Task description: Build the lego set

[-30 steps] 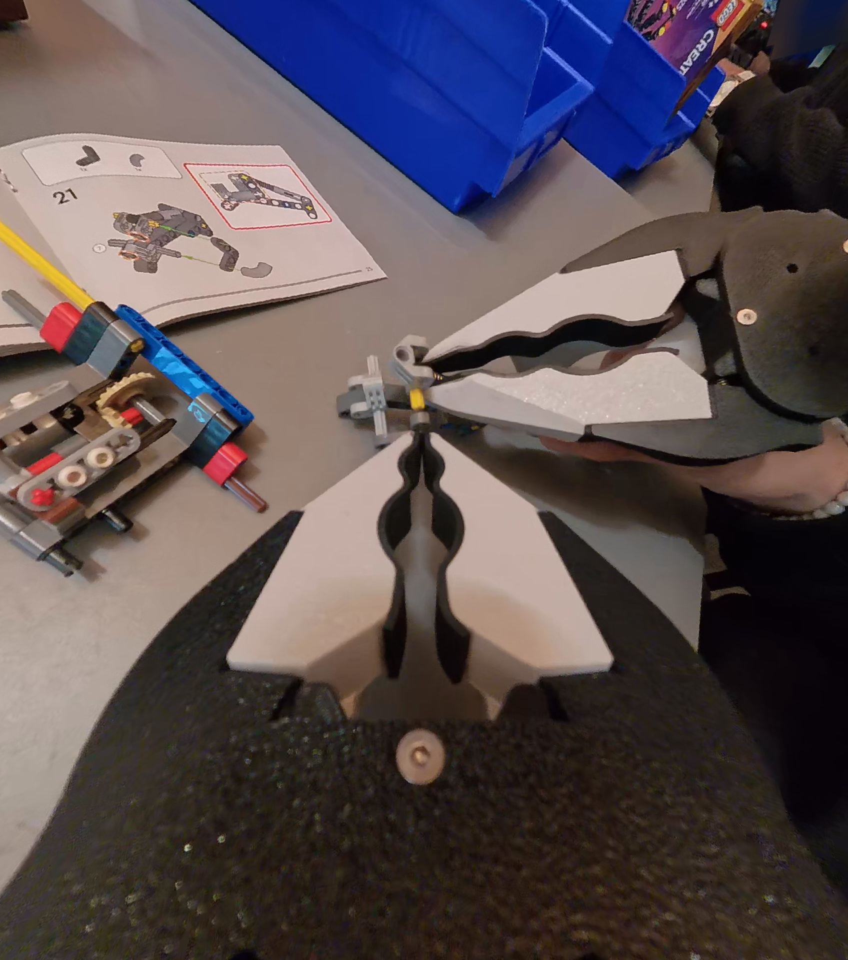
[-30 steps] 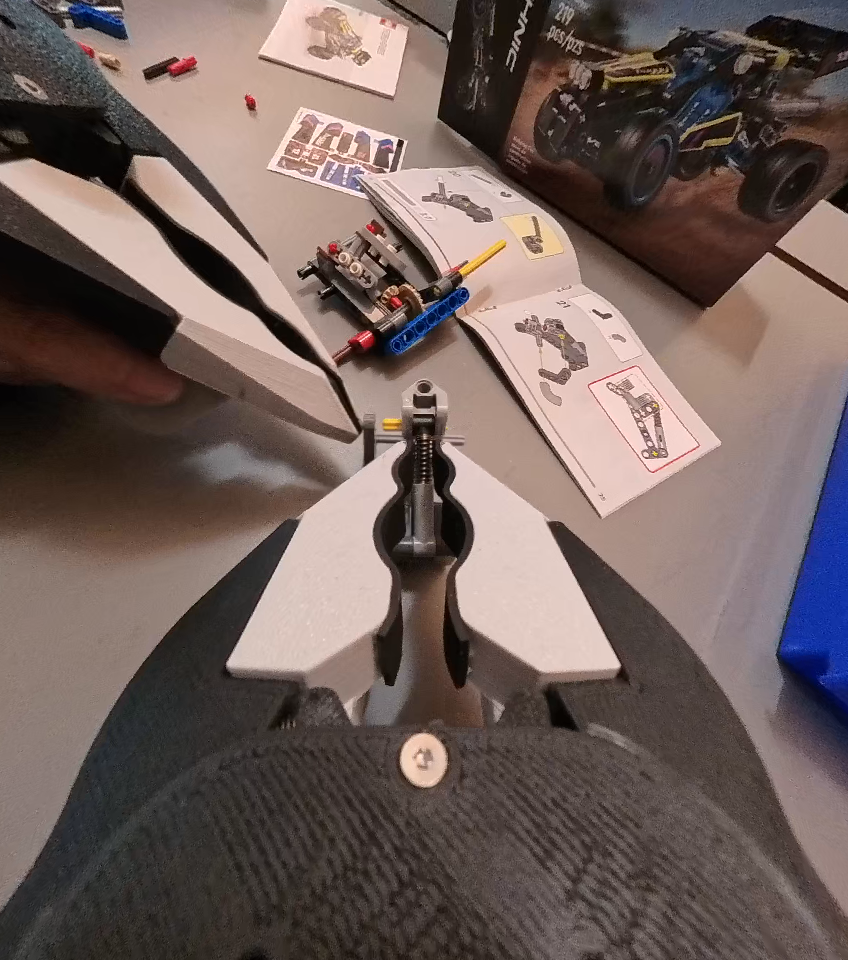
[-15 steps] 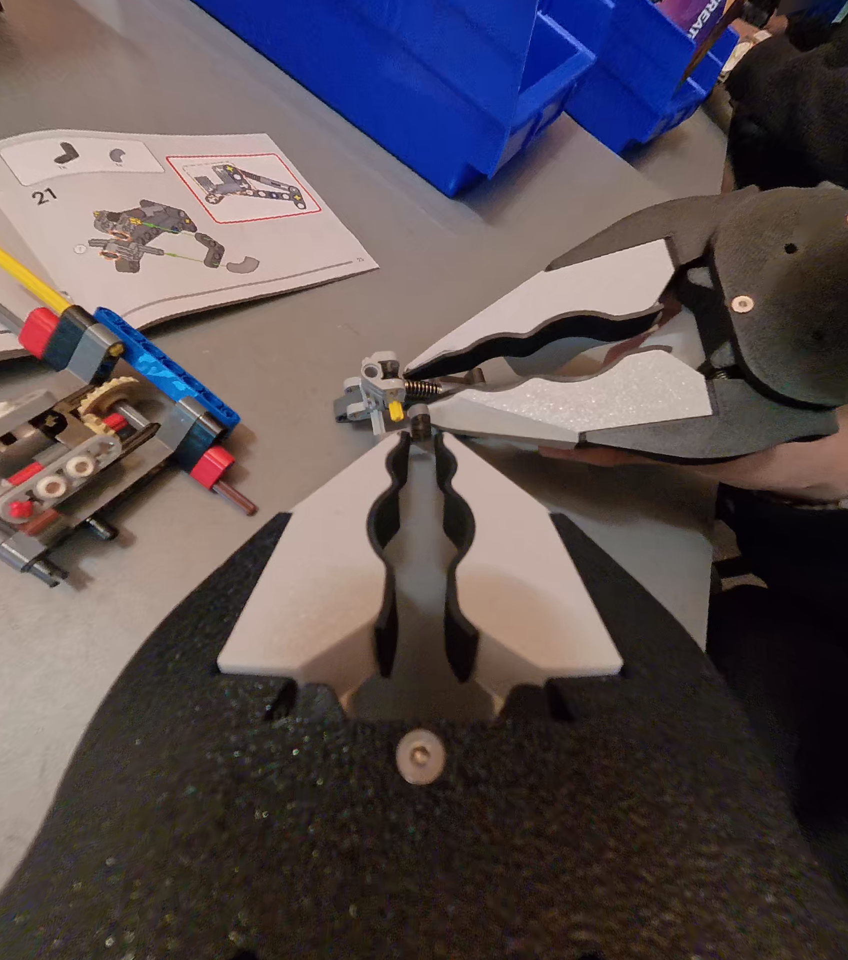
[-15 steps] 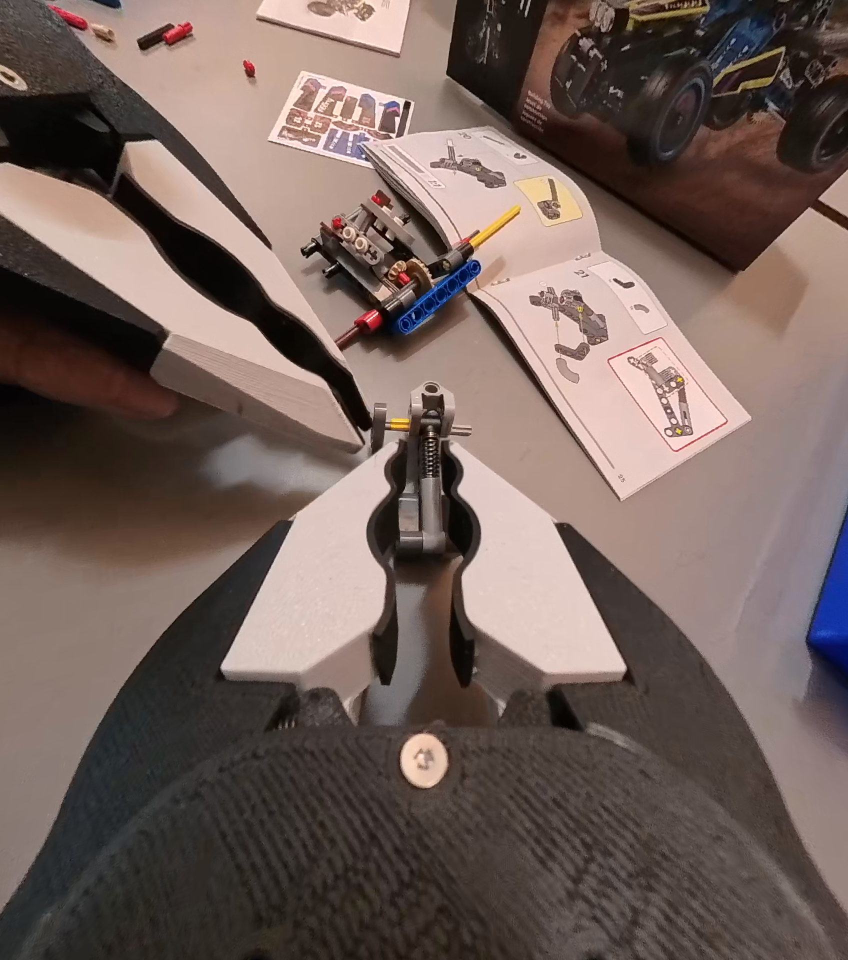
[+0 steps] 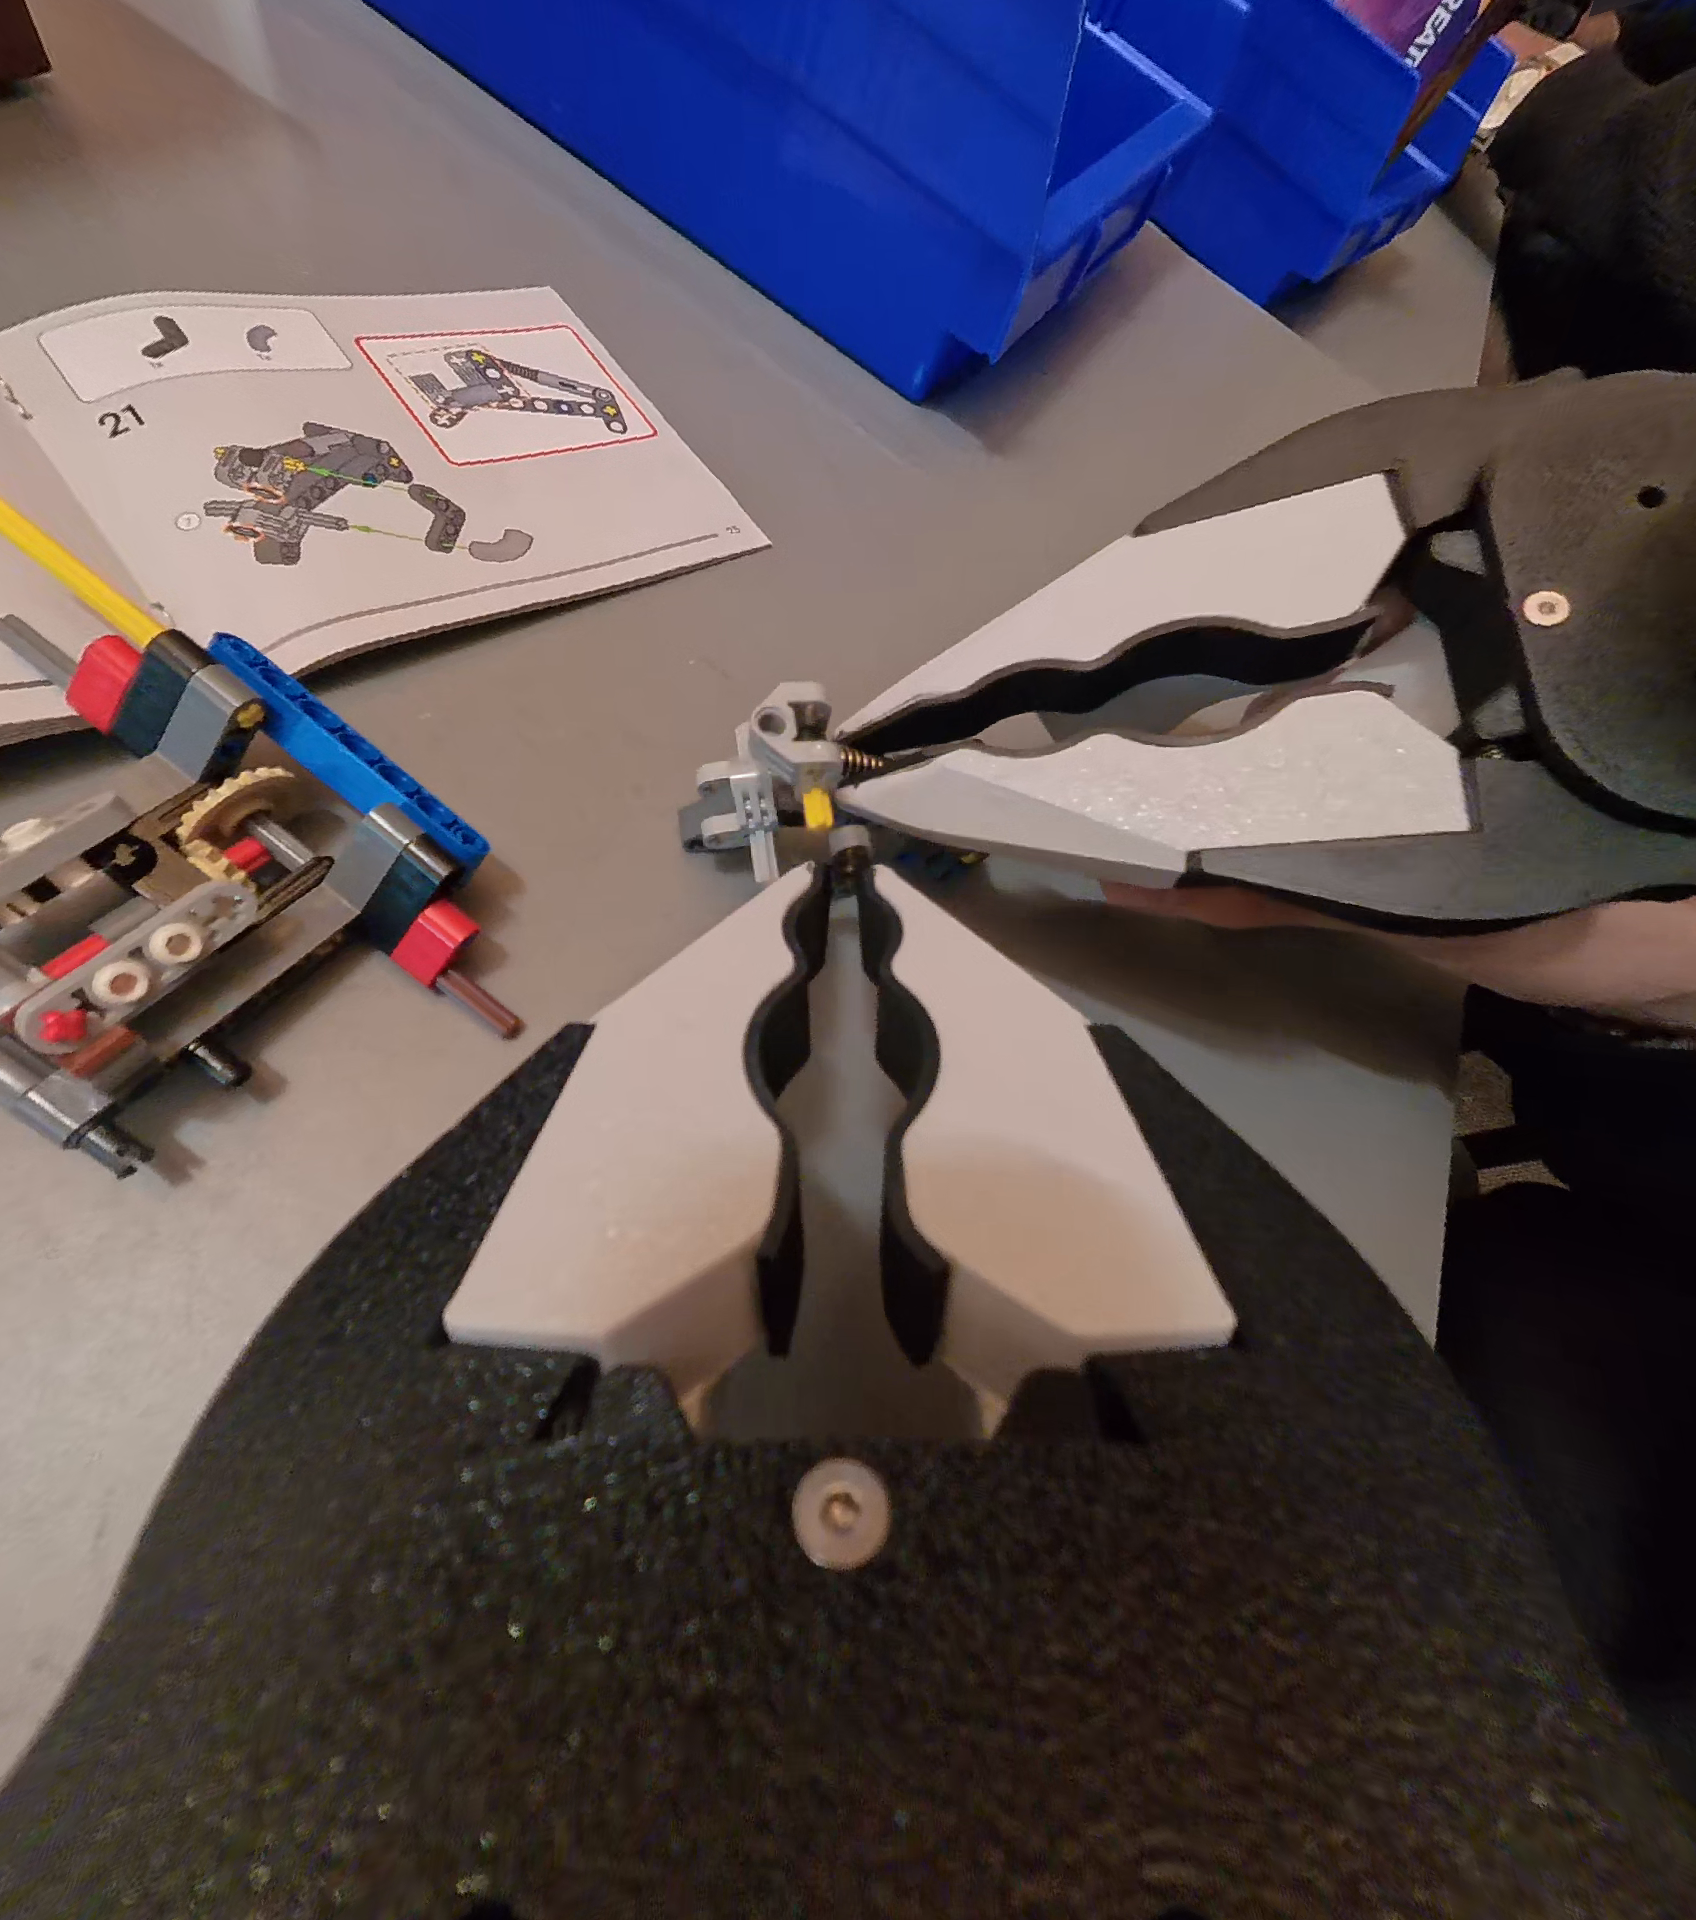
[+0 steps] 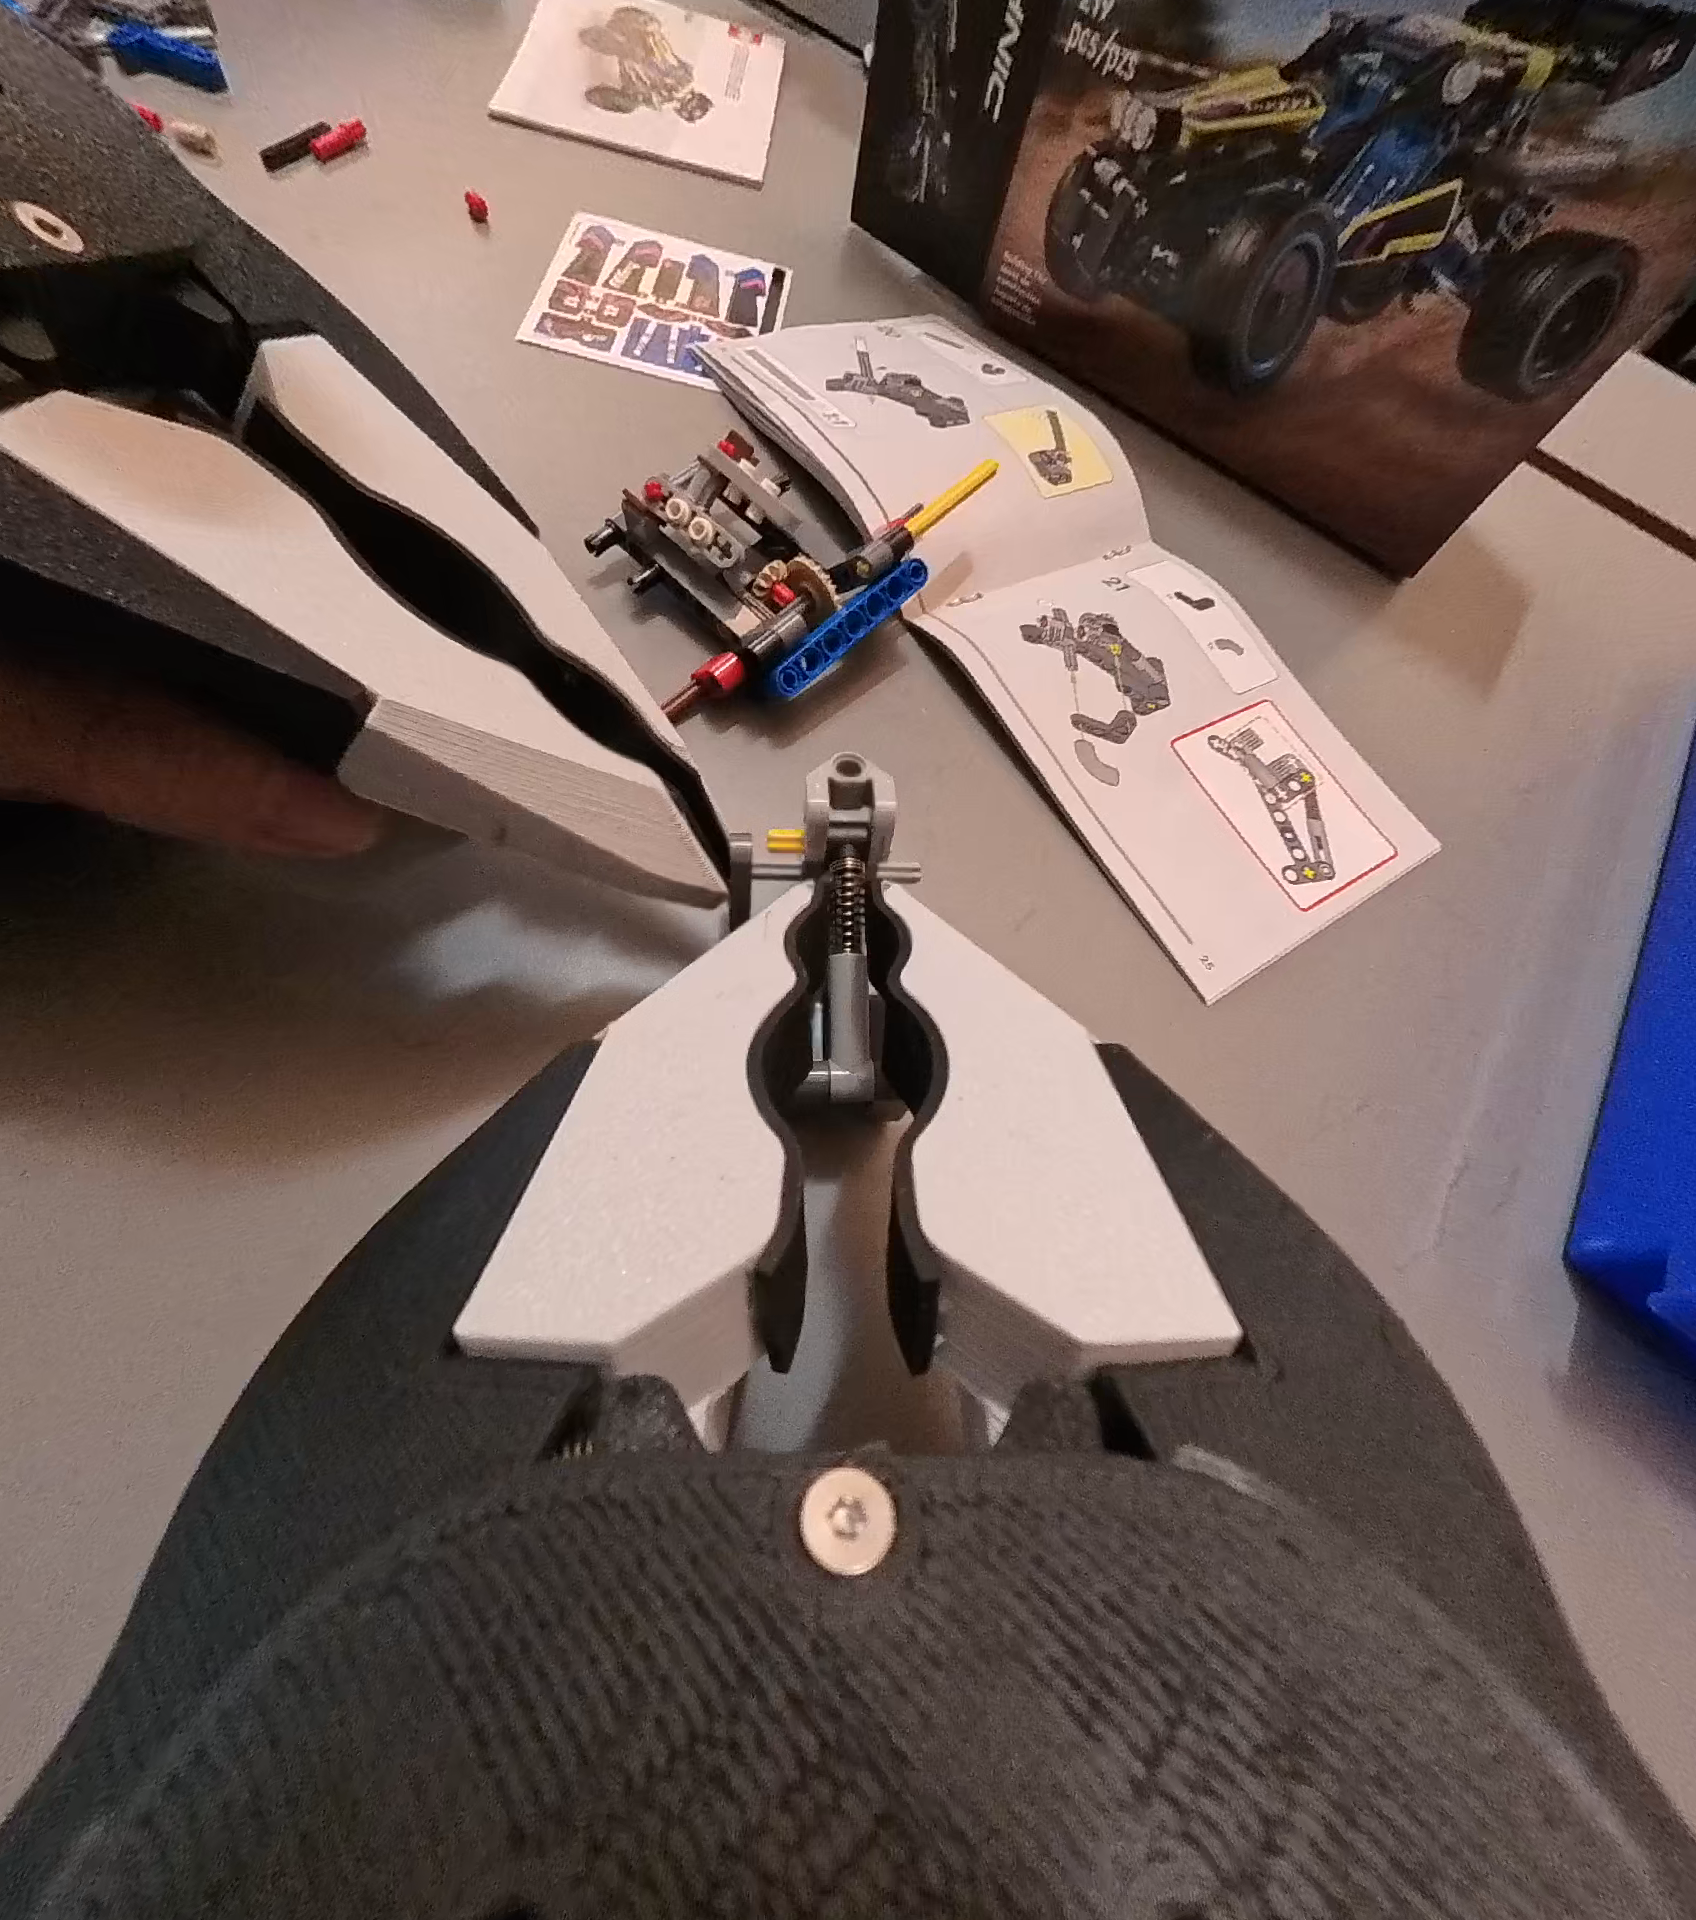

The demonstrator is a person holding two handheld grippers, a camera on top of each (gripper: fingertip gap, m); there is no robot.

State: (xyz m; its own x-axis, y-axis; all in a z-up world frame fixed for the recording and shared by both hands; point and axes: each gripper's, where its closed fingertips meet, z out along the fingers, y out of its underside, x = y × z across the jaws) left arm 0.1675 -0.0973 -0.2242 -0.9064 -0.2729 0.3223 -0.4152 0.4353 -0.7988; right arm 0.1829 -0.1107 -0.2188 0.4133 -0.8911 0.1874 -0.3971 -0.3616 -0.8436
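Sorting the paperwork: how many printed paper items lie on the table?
3: the open booklet beside the chassis, a sticker sheet behind it, and a leaflet farther back. Others may lie out of view.

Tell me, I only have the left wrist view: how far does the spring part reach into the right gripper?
Observer: Well in. The spring part runs back between the right gripper's fingers, and its grey elbow end sits in the wide hollow of the gap.
Operator: Anything past the manual?
Observer: A set box stands behind the manual.
Operator: Anything else?
Observer: A sticker sheet lies by the manual's far page.
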